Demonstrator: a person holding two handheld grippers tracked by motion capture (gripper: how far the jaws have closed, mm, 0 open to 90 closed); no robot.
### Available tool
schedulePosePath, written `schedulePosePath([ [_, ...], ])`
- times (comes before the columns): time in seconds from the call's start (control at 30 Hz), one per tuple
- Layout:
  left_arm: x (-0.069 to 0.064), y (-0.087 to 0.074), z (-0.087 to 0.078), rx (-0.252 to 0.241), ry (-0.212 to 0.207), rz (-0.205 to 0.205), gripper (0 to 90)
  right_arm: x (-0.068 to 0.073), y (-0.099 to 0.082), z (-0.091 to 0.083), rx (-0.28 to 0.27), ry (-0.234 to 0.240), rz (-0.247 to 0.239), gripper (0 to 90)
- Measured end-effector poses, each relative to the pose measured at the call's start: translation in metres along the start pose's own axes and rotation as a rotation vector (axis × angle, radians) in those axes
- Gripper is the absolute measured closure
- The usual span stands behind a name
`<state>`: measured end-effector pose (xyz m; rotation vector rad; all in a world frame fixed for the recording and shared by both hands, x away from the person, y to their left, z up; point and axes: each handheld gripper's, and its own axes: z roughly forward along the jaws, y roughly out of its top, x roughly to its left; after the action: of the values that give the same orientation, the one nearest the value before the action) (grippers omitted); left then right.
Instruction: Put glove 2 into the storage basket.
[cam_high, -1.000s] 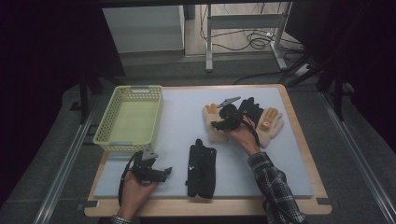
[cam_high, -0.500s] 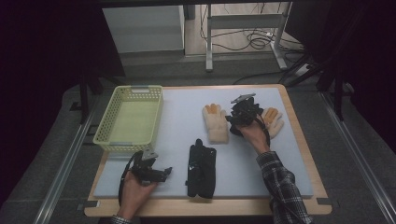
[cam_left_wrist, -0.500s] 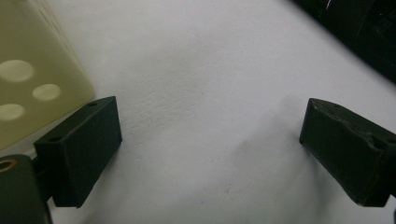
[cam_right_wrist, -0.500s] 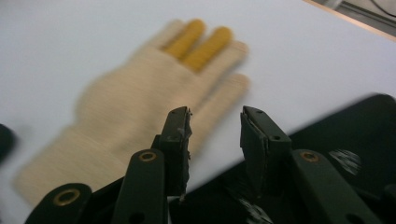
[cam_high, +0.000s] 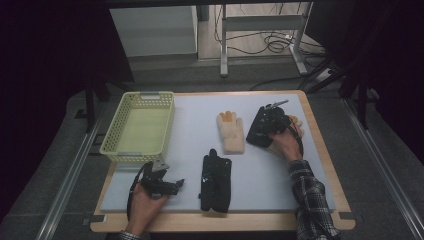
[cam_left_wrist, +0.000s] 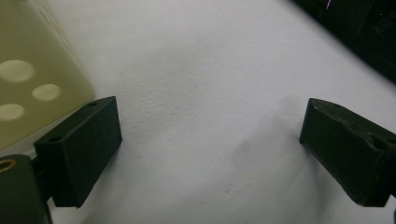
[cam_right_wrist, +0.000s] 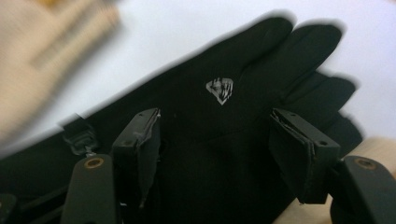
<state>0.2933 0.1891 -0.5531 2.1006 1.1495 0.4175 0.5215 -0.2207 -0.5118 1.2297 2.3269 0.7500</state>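
Black glove (cam_right_wrist: 219, 121) lies on the white mat's right side beside the tan glove (cam_high: 231, 131), its long axis slanting, fingers pointing away from the right gripper (cam_right_wrist: 215, 149). That gripper, jaws just opened, hovers over its back, gripping nothing.

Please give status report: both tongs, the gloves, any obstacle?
Left tongs open, resting on the mat. Right tongs just opening over a black glove, which lies partly on a beige glove. Basket unobstructed.
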Motion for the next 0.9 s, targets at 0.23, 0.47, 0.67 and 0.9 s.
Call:
schedulePosePath([
  [0.23, 0.000, 0.000, 0.000, 0.000, 0.000, 0.000, 6.0, 0.009, 0.001, -0.004, 0.016, -0.022, 0.025, 63.5],
  [0.47, 0.000, 0.000, 0.000, 0.000, 0.000, 0.000, 6.0, 0.015, 0.003, -0.009, 0.018, -0.031, 0.010, 78.7],
  [0.67, 0.000, 0.000, 0.000, 0.000, 0.000, 0.000, 6.0, 0.014, 0.002, -0.024, -0.031, 0.015, 0.035, 79.1],
  [0.9, 0.000, 0.000, 0.000, 0.001, 0.000, 0.001, 6.0, 0.023, 0.004, -0.052, -0.100, 0.069, 0.031, 79.1],
])
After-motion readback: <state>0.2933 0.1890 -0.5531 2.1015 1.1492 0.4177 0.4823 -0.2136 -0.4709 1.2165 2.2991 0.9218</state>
